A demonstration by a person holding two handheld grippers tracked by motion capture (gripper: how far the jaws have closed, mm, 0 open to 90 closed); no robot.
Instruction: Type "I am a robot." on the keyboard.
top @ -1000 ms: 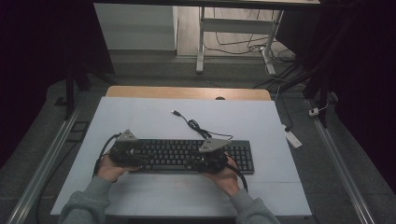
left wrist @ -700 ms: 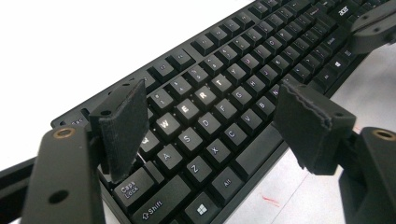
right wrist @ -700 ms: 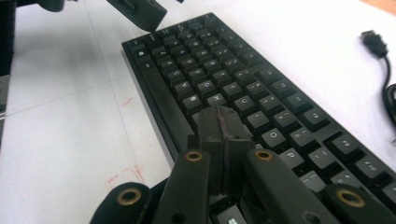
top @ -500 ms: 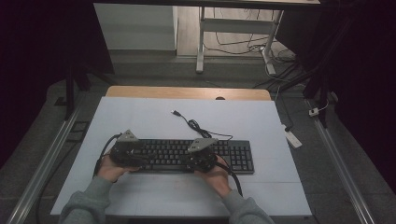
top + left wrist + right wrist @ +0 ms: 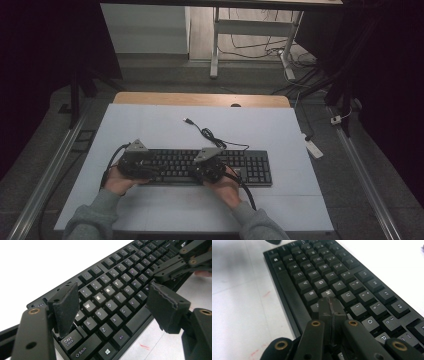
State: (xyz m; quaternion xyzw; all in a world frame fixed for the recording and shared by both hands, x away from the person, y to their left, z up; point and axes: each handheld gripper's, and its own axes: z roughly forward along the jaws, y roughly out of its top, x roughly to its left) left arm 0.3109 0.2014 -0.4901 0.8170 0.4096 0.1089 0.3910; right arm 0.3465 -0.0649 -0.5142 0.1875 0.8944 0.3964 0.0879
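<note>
The flat black plastic keyboard (image 5: 200,166) lies low in the middle of the frame; the right gripper (image 5: 331,305), pinched together on nothing, should push one key gently, while the left gripper (image 5: 112,305) gapes wide.

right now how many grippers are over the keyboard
2. The left gripper sits over the left end of the keyboard, jaws open. The right gripper is near the middle, jaws shut with nothing between them, tips just below the H key.
</note>
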